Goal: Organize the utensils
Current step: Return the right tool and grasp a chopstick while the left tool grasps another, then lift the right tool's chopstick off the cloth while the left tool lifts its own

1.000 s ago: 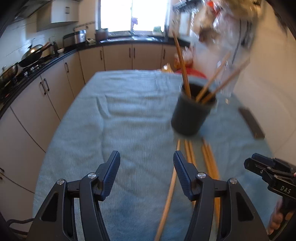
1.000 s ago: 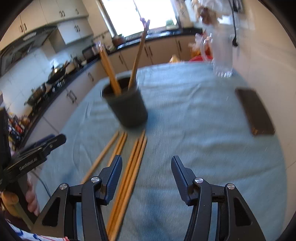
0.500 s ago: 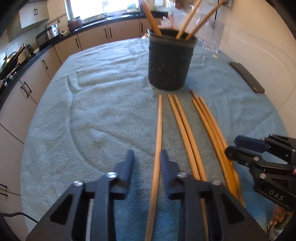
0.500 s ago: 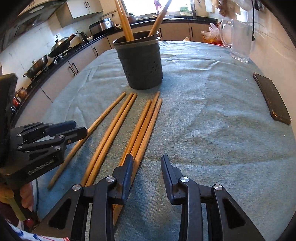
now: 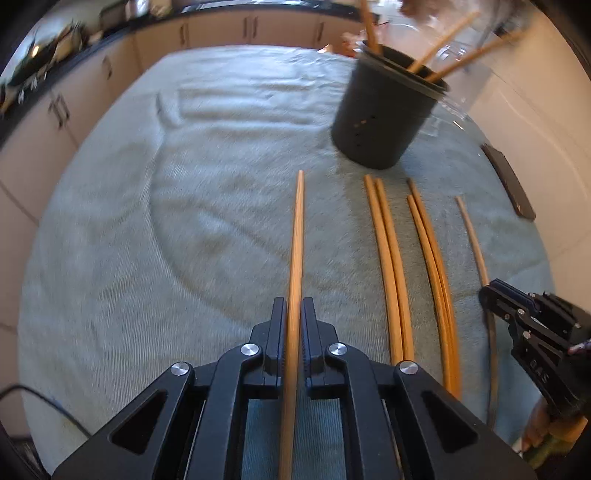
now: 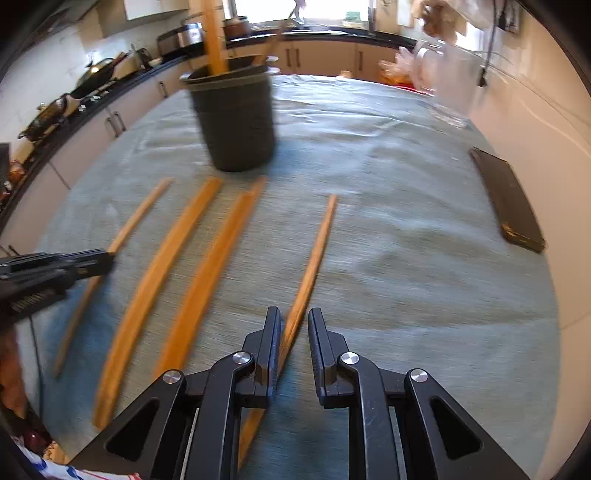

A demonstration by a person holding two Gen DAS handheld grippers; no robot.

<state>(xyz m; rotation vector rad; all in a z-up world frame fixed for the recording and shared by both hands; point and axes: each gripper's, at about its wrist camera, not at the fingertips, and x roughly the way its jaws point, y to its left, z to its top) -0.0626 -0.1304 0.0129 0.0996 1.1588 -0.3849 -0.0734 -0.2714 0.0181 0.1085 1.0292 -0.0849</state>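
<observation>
A pale blue-green cloth covers the whole table, creased in ridges toward the far left. Near the right edge a flat dark slab, perhaps a phone or case, lies lengthwise on the cloth, close to the cream wall. At the far right corner stands a clear glass jug, blurred. Beyond the far edge, beige cabinets with dark handles run under a black countertop. Along the left, a wok and pans sit on a hob, and a steel cooker stands near the bright window.
</observation>
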